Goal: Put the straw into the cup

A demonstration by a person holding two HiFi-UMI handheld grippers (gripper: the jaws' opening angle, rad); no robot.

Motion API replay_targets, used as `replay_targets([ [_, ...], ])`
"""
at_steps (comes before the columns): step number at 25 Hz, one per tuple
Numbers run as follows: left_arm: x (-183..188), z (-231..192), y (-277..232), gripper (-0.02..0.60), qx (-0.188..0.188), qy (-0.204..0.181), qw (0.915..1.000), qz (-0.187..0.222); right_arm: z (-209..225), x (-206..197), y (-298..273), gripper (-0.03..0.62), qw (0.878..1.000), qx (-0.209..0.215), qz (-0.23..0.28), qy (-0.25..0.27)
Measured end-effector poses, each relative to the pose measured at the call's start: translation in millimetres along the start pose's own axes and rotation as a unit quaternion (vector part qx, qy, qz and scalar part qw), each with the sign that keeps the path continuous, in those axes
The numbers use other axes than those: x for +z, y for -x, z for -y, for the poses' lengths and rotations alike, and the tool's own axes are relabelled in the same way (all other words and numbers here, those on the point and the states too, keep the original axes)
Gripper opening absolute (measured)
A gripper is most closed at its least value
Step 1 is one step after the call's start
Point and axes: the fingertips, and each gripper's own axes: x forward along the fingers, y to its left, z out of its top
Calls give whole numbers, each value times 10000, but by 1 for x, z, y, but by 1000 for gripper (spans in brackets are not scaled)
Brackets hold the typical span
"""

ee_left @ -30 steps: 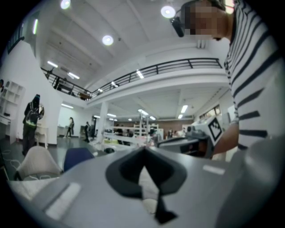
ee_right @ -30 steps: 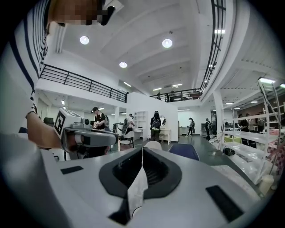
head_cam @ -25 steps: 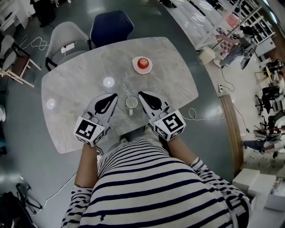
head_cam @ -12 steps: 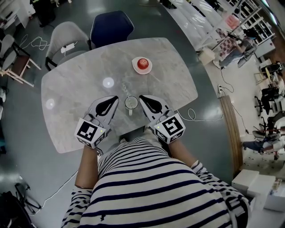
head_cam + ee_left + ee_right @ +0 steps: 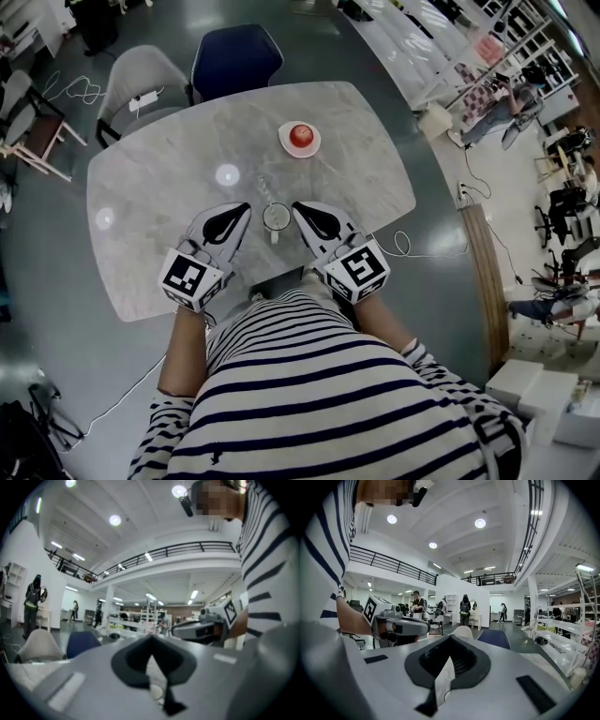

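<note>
Cup on tabletop, step unclear.
Left hand-held gripper and right hand-held gripper flank it, jaws together, nothing clamped. I can't spot the straw in any view: already in the cup or lying elsewhere. Next move depends on finding it.
</note>
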Motion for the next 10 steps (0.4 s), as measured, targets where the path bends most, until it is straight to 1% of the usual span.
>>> replay_targets([
  [10,-4,5,-2,6,-35,32,10000,-3,0,-8,2,5,10000,-1,-62,-36],
])
